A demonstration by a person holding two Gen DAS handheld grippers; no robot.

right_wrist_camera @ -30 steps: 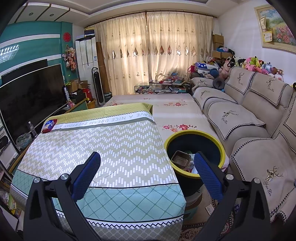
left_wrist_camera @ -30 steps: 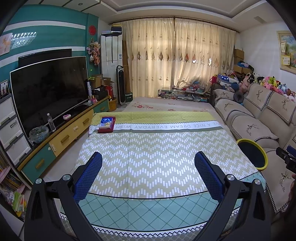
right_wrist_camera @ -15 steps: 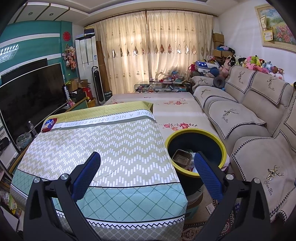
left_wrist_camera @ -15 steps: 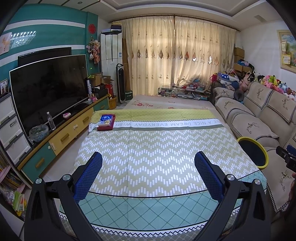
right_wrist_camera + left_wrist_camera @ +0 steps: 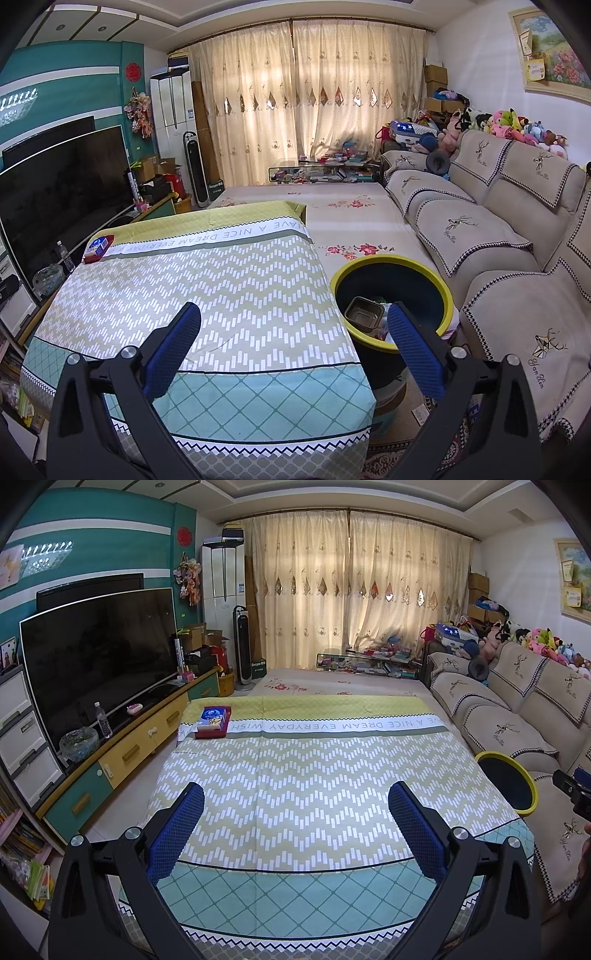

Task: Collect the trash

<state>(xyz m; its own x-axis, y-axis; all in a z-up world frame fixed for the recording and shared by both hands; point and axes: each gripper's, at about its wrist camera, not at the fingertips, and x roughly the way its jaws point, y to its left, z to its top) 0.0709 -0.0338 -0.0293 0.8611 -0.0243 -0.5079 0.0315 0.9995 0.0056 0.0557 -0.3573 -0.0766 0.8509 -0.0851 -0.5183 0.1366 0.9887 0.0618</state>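
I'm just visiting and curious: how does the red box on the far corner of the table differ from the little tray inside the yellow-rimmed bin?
The red box lies on the table, at its far left corner; the tray sits down in the bin beside the table. The box is red with a blue printed top; the tray is plain dull brown. The box looks closed or filled, while the tray is open and looks empty. Both are small and rectangular.

Your way across the table (image 5: pixel 295 775) lies open: the patterned cloth is bare except for a tissue box (image 5: pixel 213 722) at its far left corner. To your right, the yellow-rimmed bin (image 5: pixel 393 291) stands just beside the table edge, its mouth open from above, with a small tray (image 5: pixel 364 317) inside. The sofa (image 5: pixel 517 280) crowds the bin's far side.
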